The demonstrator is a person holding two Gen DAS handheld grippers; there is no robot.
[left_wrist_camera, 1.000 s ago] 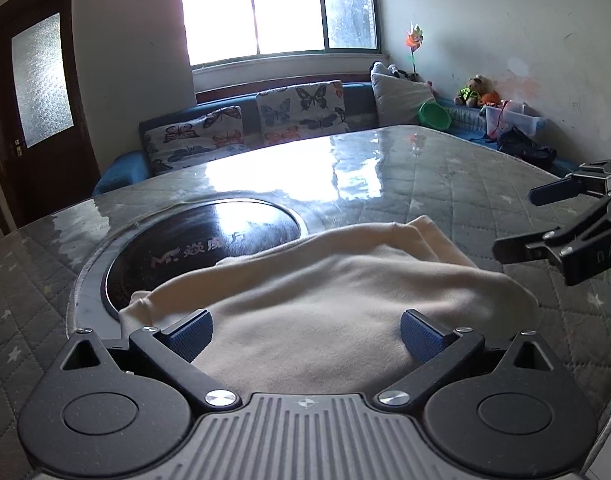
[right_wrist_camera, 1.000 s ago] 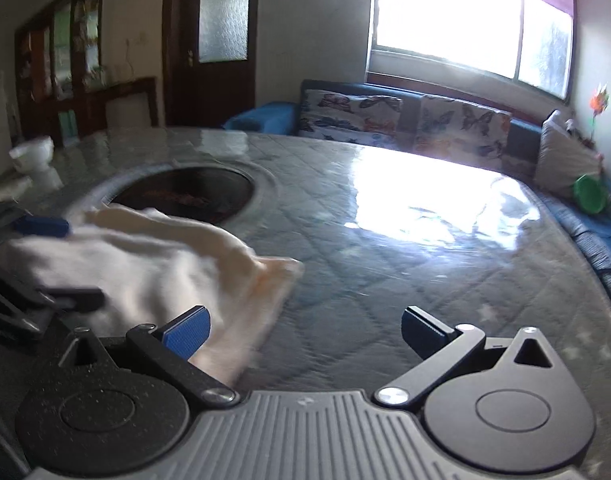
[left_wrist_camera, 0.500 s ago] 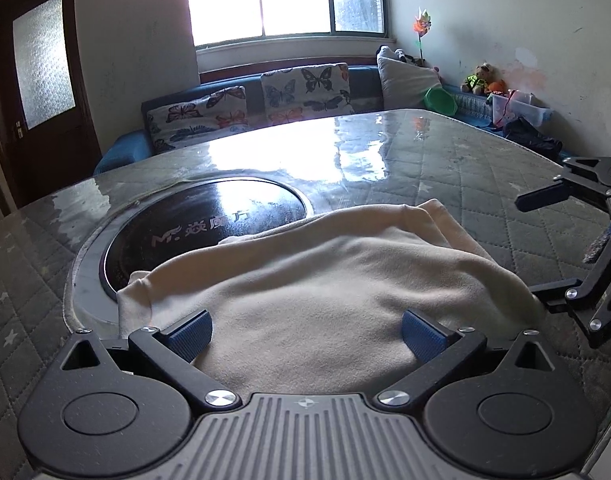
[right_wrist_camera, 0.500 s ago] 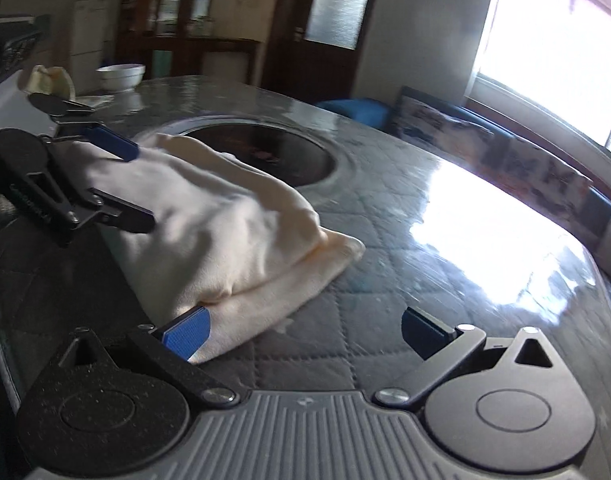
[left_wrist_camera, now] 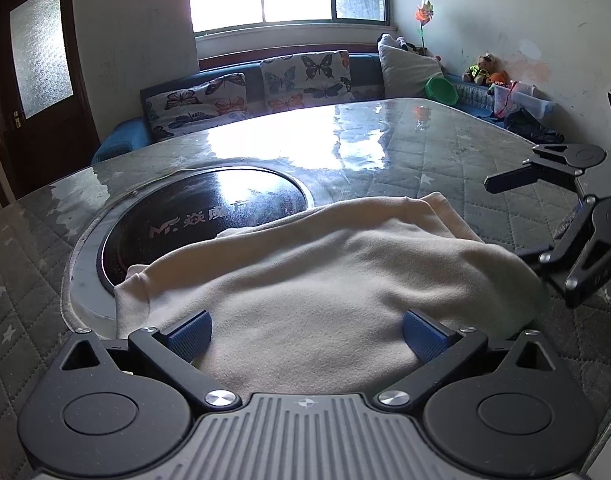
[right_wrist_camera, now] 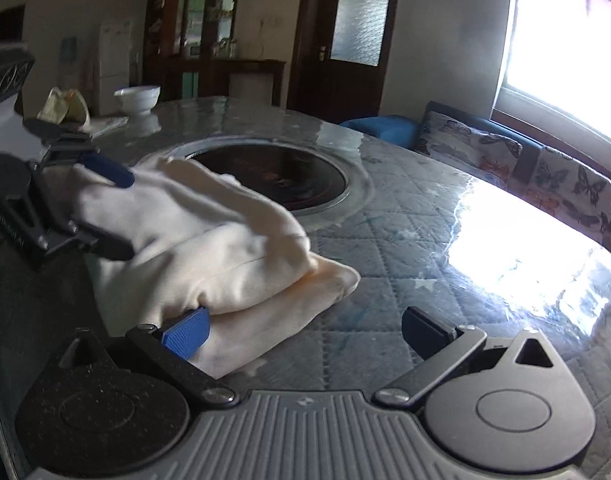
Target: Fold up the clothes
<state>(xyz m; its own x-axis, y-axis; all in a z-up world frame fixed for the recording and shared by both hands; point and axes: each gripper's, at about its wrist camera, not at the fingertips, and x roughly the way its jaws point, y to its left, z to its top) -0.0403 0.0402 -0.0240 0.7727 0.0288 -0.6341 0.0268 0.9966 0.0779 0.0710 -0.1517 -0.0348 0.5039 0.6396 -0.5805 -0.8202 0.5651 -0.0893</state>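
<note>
So the left wrist view looks straight over the cream garment (left_wrist_camera: 329, 280), which fills the middle of the frame and partly covers the round black cooktop (left_wrist_camera: 209, 216) set into the quilted table (left_wrist_camera: 445, 168). The left gripper (left_wrist_camera: 307, 330) is spread wide, pads on either side of the cloth, not pinching anything. The right gripper (left_wrist_camera: 517, 216) pokes in from the right edge, also wide open.

The right wrist view gives the side profile instead: the garment (right_wrist_camera: 209, 248) is a thick folded stack, layered edges showing at centre, a bit blurry. The right gripper (right_wrist_camera: 305, 330) has its left pad touching the fold, right pad over bare table. Only this view shows the white bowl (right_wrist_camera: 137, 98) at upper left.
</note>
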